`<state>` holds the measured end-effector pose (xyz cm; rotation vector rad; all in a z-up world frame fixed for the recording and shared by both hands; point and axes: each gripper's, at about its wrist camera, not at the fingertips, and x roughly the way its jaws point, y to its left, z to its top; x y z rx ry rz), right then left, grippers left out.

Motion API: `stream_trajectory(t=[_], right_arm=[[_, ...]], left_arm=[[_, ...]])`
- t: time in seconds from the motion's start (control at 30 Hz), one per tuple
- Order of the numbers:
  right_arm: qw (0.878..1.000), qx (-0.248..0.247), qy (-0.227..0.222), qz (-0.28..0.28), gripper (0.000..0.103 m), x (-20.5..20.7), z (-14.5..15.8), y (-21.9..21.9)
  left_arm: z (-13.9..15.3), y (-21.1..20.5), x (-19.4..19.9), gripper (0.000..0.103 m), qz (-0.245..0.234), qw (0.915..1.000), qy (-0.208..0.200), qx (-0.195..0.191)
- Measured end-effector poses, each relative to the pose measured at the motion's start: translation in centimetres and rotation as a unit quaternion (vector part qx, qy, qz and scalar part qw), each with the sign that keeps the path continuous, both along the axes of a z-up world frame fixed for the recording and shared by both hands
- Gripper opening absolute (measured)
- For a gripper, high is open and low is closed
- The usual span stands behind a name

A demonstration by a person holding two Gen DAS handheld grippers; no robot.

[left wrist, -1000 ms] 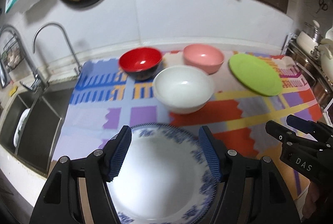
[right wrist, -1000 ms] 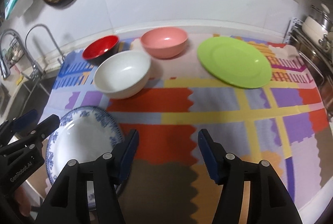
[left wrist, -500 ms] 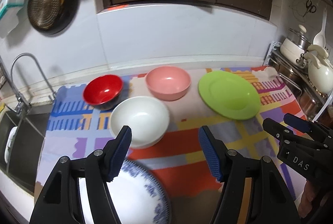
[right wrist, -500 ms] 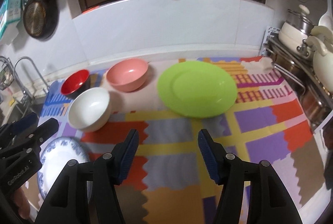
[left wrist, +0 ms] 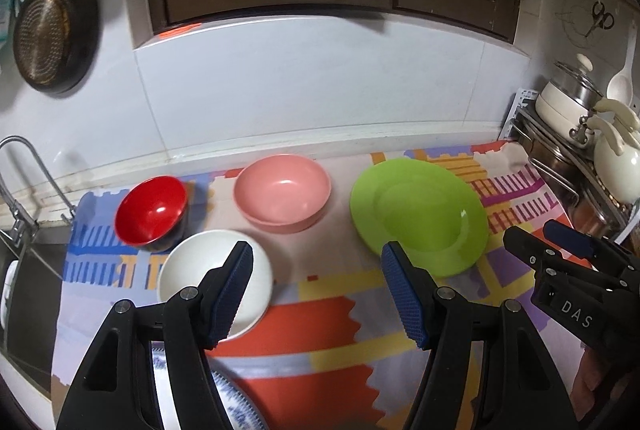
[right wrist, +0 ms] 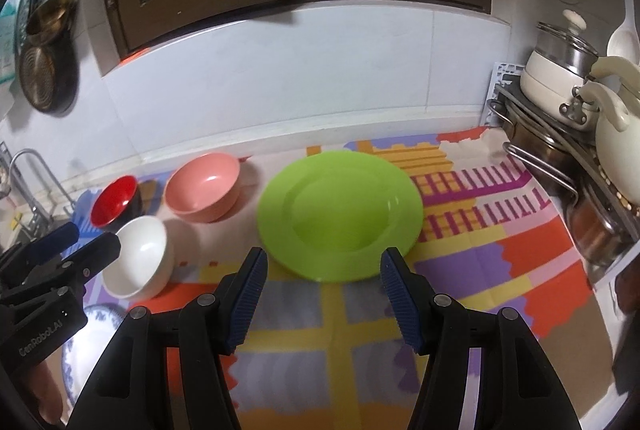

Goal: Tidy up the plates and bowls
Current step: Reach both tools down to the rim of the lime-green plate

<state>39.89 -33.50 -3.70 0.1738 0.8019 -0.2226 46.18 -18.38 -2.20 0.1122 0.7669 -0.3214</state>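
On the patchwork-coloured counter mat point(right wrist: 472, 262), both grippers hung apart and empty; only the right wrist view showed the round lime-green plastic plate point(right wrist: 340, 214) whole, just beyond the right gripper point(right wrist: 322, 294), while the left gripper point(left wrist: 316, 290) blocked its rim.

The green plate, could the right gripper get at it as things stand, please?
Probably yes. The right gripper is open and empty, with the green plate straight ahead and only bare mat between them. The pink bowl sits clear to the side.

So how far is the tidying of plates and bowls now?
Nothing looks stacked yet. The red bowl, pink bowl, white bowl, green plate and blue-patterned plate all sit apart. Both the left gripper and right gripper are open and empty.
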Motion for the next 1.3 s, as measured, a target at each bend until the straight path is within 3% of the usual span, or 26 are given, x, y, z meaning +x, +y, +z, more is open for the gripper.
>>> stream_trajectory(t=[0.3,1.0,1.3], right_arm=[[1.0,0.008,0.009,-0.008,0.06,2.8,-1.3,-3.7],[0.997,0.043,0.042,-0.044,0.06,9.0,-8.2,-11.6],[0.995,0.048,0.067,-0.055,0.06,11.1,-11.6,-13.5]], left_arm=[[-1.7,-3.3,3.4,0.066,-0.003,0.9996,0.025,0.01],[-8.5,-9.8,11.2,0.066,-0.011,0.9947,0.097,0.033],[-11.7,-10.7,13.3,0.057,-0.005,0.9902,0.135,0.035]])
